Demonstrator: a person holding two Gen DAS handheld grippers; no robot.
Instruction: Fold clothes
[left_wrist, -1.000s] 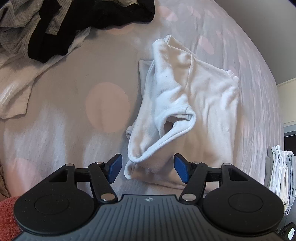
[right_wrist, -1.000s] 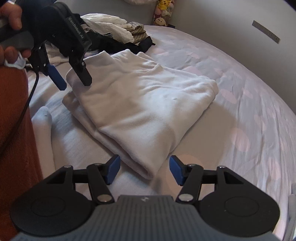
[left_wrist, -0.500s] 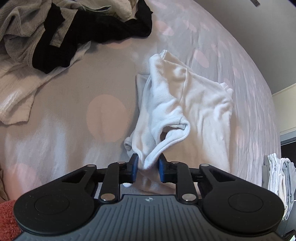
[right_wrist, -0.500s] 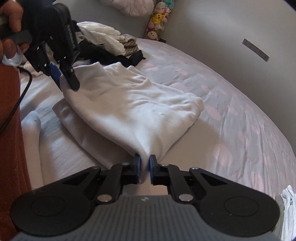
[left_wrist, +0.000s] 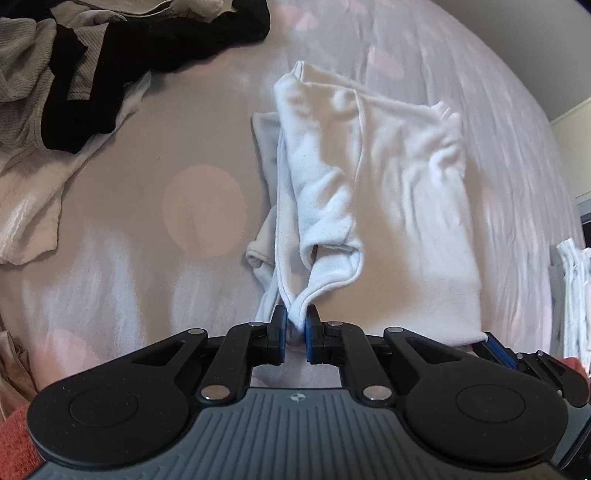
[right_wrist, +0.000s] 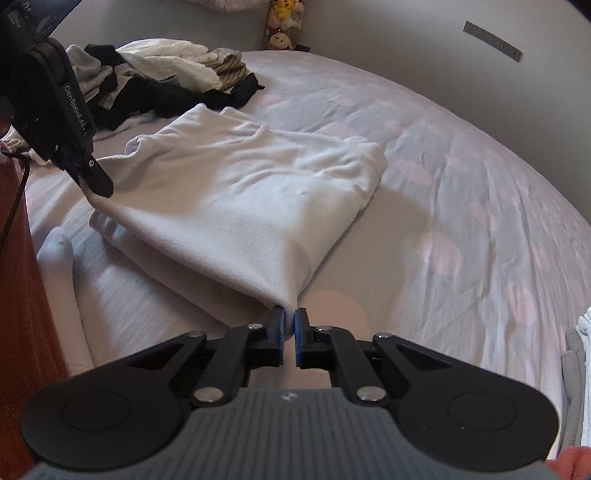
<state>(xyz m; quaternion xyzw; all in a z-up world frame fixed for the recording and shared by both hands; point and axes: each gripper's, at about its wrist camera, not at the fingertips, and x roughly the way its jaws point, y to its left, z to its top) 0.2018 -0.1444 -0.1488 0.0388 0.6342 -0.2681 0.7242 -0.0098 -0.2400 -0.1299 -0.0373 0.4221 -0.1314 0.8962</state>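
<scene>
My bed (right_wrist: 461, 192) carries the half-folded white garment (right_wrist: 236, 192) mid-mattress, well short of the clothes pile (right_wrist: 166, 81) at its far edge. My left gripper (left_wrist: 295, 325) is closing, pinching a bunched hem corner; my right gripper (right_wrist: 290, 326) is clamped on another corner.

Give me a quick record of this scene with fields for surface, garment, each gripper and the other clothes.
surface: bed with a spotted sheet
garment: white garment, partly folded
left gripper: jaws closing, pads already pinching a near corner
right gripper: shut on the other near corner
other clothes: dark and light pile at the far side
</scene>
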